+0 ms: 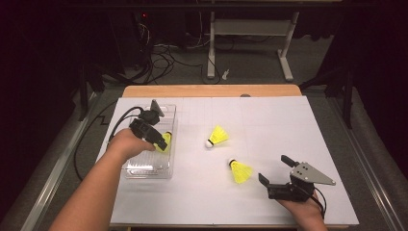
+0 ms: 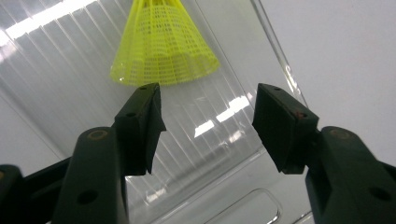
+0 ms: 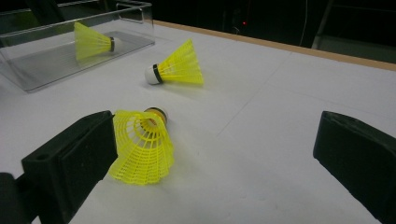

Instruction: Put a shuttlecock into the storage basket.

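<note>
Three yellow shuttlecocks are out. One shuttlecock lies inside a clear plastic tray at the table's left. My left gripper hangs over that tray, open, with the shuttlecock's skirt just beyond its jaws and not between them. A second shuttlecock rests on its side mid-table. The third shuttlecock lies close in front of my right gripper, beside its left jaw. That gripper is wide open and holds nothing.
A white sheet covers the wooden table. Past the far edge the floor holds loose cables and a white table frame. A cable trails off the left side.
</note>
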A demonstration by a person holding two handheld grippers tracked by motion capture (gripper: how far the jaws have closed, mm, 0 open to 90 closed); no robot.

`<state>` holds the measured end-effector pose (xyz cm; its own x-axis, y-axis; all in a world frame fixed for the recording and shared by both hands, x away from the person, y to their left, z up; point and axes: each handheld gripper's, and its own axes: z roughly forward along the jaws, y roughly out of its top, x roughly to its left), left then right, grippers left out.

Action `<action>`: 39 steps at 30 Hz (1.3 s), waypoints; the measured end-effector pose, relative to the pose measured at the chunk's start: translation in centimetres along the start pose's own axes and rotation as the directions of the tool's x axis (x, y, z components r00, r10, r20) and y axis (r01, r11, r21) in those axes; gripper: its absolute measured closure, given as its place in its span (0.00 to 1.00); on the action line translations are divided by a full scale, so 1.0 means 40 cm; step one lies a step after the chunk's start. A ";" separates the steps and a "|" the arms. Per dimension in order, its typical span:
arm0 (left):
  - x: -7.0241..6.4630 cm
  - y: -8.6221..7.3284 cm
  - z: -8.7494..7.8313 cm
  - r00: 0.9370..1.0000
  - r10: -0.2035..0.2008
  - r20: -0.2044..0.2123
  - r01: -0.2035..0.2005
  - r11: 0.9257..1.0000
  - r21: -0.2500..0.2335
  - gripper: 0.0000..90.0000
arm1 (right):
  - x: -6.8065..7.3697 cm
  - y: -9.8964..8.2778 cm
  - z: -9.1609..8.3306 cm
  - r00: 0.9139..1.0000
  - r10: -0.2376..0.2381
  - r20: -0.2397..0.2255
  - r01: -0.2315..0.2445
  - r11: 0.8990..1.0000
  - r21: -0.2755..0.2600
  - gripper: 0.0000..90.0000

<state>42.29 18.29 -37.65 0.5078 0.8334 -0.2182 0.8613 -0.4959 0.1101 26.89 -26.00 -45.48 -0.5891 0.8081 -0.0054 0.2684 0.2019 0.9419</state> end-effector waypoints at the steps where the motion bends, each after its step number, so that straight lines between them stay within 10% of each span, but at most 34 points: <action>1: 0.000 -0.003 0.000 1.000 0.000 0.001 0.000 1.000 0.002 0.47 | 0.000 0.000 0.000 1.000 0.000 0.000 0.000 1.000 0.000 0.00; 39: -0.027 -0.075 -0.026 0.998 0.056 0.028 -0.058 0.996 0.069 0.05 | 0.005 0.001 -0.003 1.000 0.000 0.004 0.000 1.000 -0.003 0.00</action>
<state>39.19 19.13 -36.72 0.5544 0.7972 -0.2389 0.8274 -0.5589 0.0553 26.72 -25.90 -45.40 -0.5864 0.8100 -0.0068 0.2658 0.2003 0.9430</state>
